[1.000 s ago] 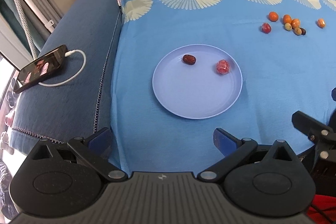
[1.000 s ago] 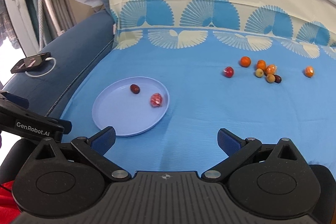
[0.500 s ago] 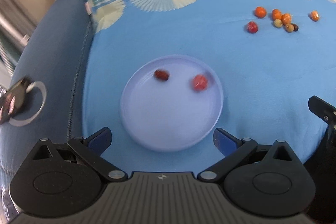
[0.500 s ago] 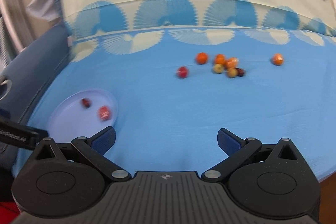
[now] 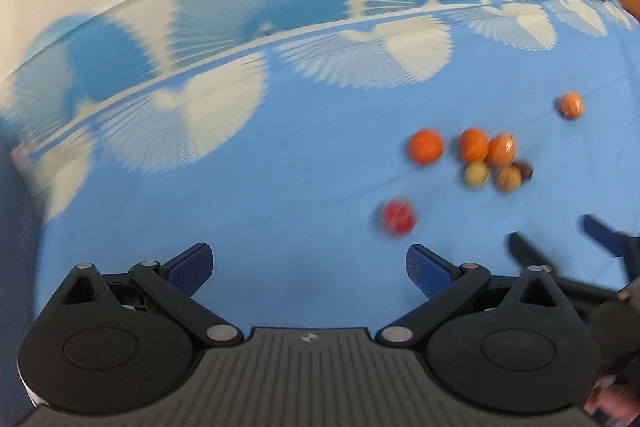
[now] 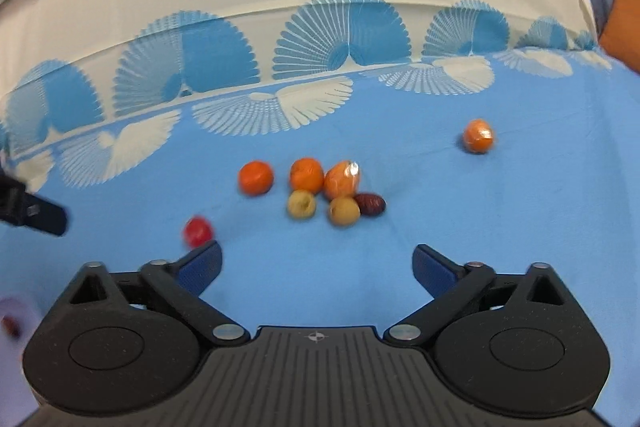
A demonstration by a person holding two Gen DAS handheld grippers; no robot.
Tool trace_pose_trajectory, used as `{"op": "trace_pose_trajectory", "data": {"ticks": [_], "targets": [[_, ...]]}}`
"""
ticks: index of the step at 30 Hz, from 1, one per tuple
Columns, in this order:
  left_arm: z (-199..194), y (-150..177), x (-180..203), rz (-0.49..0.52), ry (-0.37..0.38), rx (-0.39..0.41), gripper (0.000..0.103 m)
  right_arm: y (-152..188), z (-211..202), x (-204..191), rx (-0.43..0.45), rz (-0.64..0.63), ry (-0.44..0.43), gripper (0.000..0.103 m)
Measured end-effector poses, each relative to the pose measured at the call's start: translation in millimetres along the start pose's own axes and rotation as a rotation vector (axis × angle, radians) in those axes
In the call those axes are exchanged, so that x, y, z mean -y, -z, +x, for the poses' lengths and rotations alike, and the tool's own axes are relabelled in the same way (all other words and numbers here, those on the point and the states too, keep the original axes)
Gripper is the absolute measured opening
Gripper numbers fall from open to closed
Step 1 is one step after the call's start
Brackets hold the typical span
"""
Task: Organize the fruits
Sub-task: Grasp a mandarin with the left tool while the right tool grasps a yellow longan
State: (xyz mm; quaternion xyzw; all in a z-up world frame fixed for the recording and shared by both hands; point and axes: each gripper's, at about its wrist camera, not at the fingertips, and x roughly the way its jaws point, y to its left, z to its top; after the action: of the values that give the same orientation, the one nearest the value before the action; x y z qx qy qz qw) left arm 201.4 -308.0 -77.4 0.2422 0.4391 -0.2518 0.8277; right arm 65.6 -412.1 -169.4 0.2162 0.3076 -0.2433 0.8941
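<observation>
Fruits lay loose on the blue bedsheet ahead of both tools. We saw three orange fruits in a row, the leftmost a little apart from the other two, and two yellowish fruits just in front of them beside a dark date. One more orange fruit sat well apart to the right, and a red fruit lay alone just beyond our right gripper's left fingertip. That gripper's jaws had just been closing slightly yet stood wide, nothing between them. Our left gripper stood wide too, empty, the red fruit just beyond its right fingertip.
</observation>
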Motion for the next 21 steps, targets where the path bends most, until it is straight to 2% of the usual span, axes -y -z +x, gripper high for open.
{"op": "trace_pose_trajectory", "data": {"ticks": [2,5,8,11,14,18,19,21], "targets": [[29,-21,15,0.037,0.024,-0.004,0.103,-5,29,2,-0.016,-0.002,-0.001,0.082],[70,-46,33,0.08,0.049,-0.011,0.103,-9,63,6,-0.033,0.004,0.02,0.079],[103,-61,43,0.101,0.091,-0.037,0.103,-9,88,12,-0.058,0.018,0.027,0.068],[127,-69,50,0.096,0.118,-0.066,0.103,-7,98,10,-0.036,-0.024,0.04,0.067],[139,-74,54,0.097,0.195,-0.092,0.103,-5,105,7,-0.018,-0.06,0.042,0.069],[148,-79,66,0.118,0.207,-0.097,0.103,-3,106,5,0.0,-0.079,0.055,0.068],[149,-80,68,0.113,0.203,-0.094,0.102,-2,106,5,0.003,-0.079,0.057,0.068],[148,-81,68,0.099,0.23,-0.098,0.087,-1,104,4,0.009,-0.086,0.061,0.066]]}}
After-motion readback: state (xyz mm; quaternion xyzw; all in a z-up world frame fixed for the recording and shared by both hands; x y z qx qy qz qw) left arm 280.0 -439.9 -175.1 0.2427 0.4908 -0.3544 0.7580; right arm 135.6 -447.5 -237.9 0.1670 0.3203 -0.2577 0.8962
